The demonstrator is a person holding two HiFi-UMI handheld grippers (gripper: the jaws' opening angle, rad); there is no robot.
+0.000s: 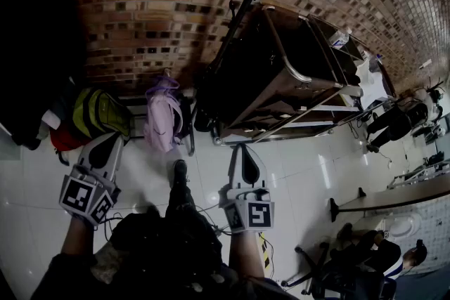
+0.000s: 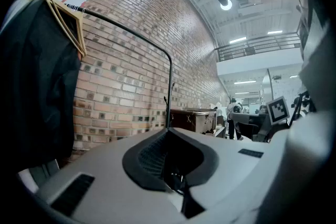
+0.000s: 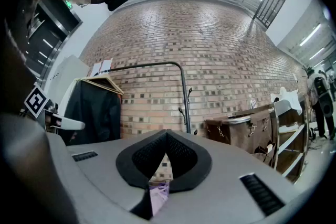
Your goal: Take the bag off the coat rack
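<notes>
A lilac bag (image 1: pixel 163 119) hangs low against the brick wall, and a sliver of it shows through the jaw window in the right gripper view (image 3: pixel 159 194). The black coat rack pole (image 1: pixel 246 3) with its hooks rises beside it, and it also appears in both gripper views (image 2: pixel 170 86) (image 3: pixel 185 97). My left gripper (image 1: pixel 112 139) is held short of the wall, left of the bag, with its jaws closed tip to tip on nothing (image 2: pixel 168 129). My right gripper (image 1: pixel 242 149) is to the right of the bag, shut and empty (image 3: pixel 167 132).
A yellow-green and red bag (image 1: pixel 98 112) sits left of the lilac one. A black coat (image 2: pixel 37 76) hangs on a wooden hanger (image 3: pixel 102 81). A dark metal cart (image 1: pixel 288 74) stands to the right. Cables lie on the white tiled floor (image 1: pixel 302 165).
</notes>
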